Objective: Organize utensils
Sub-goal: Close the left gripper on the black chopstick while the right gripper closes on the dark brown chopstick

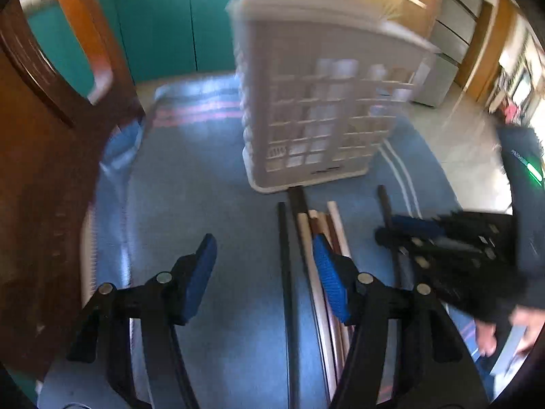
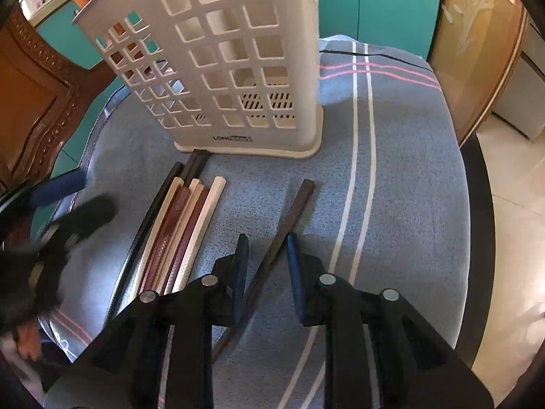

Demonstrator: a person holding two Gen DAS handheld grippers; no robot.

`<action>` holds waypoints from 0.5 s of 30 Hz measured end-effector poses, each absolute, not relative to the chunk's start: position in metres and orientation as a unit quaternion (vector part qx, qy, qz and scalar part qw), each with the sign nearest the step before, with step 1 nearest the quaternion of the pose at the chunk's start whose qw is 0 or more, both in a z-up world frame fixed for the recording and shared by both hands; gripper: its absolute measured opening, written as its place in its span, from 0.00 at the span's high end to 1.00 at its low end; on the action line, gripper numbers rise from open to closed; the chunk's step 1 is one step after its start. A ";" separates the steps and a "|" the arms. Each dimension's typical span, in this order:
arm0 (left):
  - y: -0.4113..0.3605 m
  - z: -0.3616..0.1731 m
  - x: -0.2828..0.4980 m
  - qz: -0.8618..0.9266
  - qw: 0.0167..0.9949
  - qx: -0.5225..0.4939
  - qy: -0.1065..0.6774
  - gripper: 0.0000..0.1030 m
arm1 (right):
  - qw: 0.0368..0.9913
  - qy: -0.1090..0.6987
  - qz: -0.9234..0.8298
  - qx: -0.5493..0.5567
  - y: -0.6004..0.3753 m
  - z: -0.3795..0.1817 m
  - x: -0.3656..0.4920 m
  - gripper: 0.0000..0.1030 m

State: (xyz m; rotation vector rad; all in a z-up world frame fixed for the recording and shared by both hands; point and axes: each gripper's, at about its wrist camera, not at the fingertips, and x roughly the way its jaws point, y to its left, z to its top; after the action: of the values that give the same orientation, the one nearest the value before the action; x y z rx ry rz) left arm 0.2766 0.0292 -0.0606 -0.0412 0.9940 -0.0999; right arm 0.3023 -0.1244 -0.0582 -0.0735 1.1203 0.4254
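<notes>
A white slotted utensil holder stands upright on the blue cloth; it also shows in the left wrist view, blurred. A bundle of black, white and maroon chopsticks lies in front of it, also in the left wrist view. A single dark brown chopstick lies apart to the right. My right gripper is open, its jaws on either side of that single chopstick, just above it. My left gripper is open and empty, its right finger over the bundle.
A blue striped cloth covers the round table. A carved wooden chair back stands at the left. Teal cabinets are behind. The other gripper shows at right in the left wrist view.
</notes>
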 end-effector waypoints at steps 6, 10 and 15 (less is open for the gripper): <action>0.033 -0.072 0.292 -0.050 0.869 -0.031 0.492 0.43 | 0.823 0.525 0.212 -0.032 -0.126 -0.061 0.308 0.77; 0.024 -0.076 0.294 -0.058 0.864 -0.010 0.500 0.41 | 0.823 0.528 0.211 -0.016 -0.136 -0.061 0.309 0.77; 0.021 -0.081 0.290 -0.012 0.862 0.020 0.506 0.36 | 0.834 0.518 0.189 -0.023 -0.139 -0.059 0.310 0.77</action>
State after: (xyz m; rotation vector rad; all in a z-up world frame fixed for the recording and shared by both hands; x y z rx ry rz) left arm 0.2904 0.0210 -0.0806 0.0412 1.0609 -0.0250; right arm 0.3103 -0.1387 -0.0589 -0.0497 1.0969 0.3995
